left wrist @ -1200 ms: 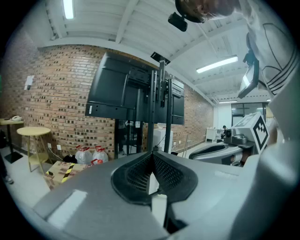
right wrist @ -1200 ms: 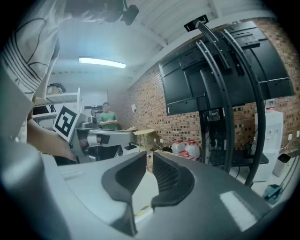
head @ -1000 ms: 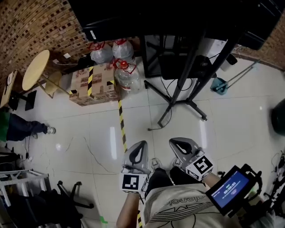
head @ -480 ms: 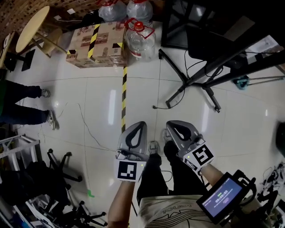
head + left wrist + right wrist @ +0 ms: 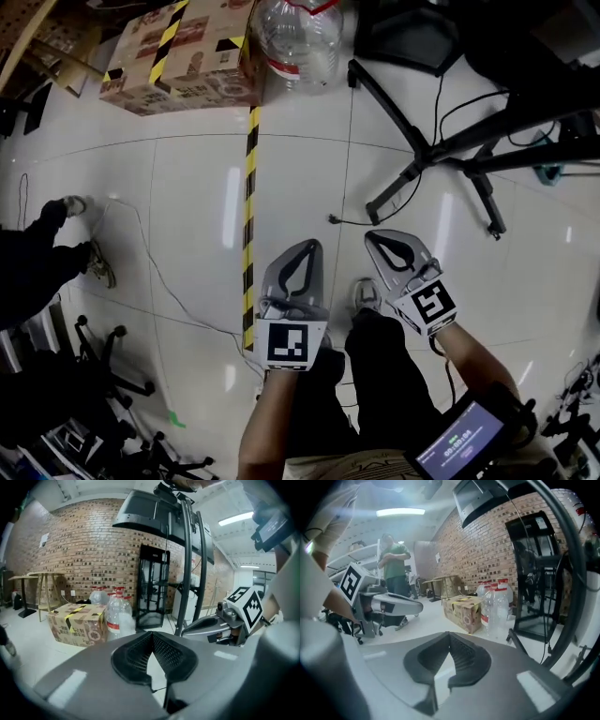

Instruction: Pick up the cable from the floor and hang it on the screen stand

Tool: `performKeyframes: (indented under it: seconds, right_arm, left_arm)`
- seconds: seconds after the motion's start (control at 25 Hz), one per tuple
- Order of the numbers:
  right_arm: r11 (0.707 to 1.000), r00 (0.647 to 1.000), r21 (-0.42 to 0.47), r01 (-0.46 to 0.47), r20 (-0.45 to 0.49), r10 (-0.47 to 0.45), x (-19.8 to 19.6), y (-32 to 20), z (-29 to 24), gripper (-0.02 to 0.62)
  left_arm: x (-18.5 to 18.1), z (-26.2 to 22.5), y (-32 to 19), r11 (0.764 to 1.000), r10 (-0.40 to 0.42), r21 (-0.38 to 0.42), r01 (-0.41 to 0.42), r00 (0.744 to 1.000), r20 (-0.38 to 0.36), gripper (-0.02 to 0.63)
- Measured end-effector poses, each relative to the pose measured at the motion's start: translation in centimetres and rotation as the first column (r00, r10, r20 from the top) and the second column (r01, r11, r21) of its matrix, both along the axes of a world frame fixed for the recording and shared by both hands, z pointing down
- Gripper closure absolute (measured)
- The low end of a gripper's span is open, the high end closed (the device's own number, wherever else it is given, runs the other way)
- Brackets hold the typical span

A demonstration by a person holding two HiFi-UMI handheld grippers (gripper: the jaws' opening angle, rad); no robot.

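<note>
Both grippers, left (image 5: 310, 247) and right (image 5: 374, 237), hang with jaws closed on nothing, near the stand (image 5: 411, 178), the cable (image 5: 335, 221) lying on the floor beside its foot.

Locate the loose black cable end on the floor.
Head view, centre: the cable end lies on the floor just right of the striped tape, ahead of the right gripper, trailing toward the screen stand leg.

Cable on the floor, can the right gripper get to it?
Probably yes. The cable ends on bare tile just ahead of the right gripper, with nothing between. Its jaws are shut, so they'd need opening first.
</note>
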State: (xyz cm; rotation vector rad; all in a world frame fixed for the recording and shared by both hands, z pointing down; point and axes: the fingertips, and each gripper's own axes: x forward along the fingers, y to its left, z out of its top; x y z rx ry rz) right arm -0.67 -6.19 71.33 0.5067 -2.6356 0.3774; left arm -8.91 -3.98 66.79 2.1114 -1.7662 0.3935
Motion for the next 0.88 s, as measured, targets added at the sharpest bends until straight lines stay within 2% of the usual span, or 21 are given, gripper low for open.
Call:
performKeyframes:
  seconds: [0.12, 0.2, 0.28, 0.36, 0.48, 0.64, 0.76, 0.88]
  right_arm:
    - [0.999, 0.998, -0.009, 0.049, -0.047, -0.049, -0.6, 0.1, 8.9, 0.59]
    - [0.996, 0.989, -0.027, 0.088, -0.114, -0.09, -1.0, 0.5, 15.3, 0.54]
    - [0.99, 0.971, -0.042, 0.133, -0.196, -0.138, -1.4, 1.0, 21.3, 0.534]
    - [0.976, 0.938, -0.061, 0.21, -0.268, -0.219, -1.9, 2.0, 26.3, 0.532]
    - [0.942, 0.869, -0.099, 0.321, -0.365, -0.335, -2.4, 3.7, 32.3, 0.474]
    - [0.926, 0.804, -0.054, 0.373, -0.479, -0.352, -2.9, 3.6, 37.5, 0.463]
    - [0.928, 0.752, -0.079, 0.363, -0.563, -0.342, -2.3, 3.6, 41.4, 0.471]
    - [0.928, 0.719, -0.058, 0.368, -0.615, -0.324, -2.0, 3.3, 43.8, 0.471]
  left_arm:
    - [-0.6, 7.1, 0.3, 0.998, -0.042, -0.054, 0.04, 0.999, -0.033, 0.586]
    - [-0.4, 11.6, 0.5, 0.995, -0.022, -0.102, 0.02, 1.0, -0.02, 0.586]
    - [-0.6, 15.2, 0.7, 0.989, -0.018, -0.148, 0.017, 1.0, -0.003, 0.586]
    - [-0.9, 17.6, 0.8, 0.984, -0.044, -0.171, 0.038, 0.999, -0.031, 0.586]
    - [-1.7, 20.6, 0.3, 0.979, -0.041, -0.203, 0.029, 0.998, -0.055, 0.586]
    - [-4.3, 23.2, -1.3, 0.968, -0.005, -0.249, 0.015, 0.999, 0.04, 0.586]
    - [-5.1, 22.7, -2.2, 0.975, -0.027, -0.223, 0.022, 0.999, -0.021, 0.586]
    - [-4.4, 21.3, -3.0, 0.985, 0.005, -0.171, -0.017, 0.998, -0.069, 0.586]
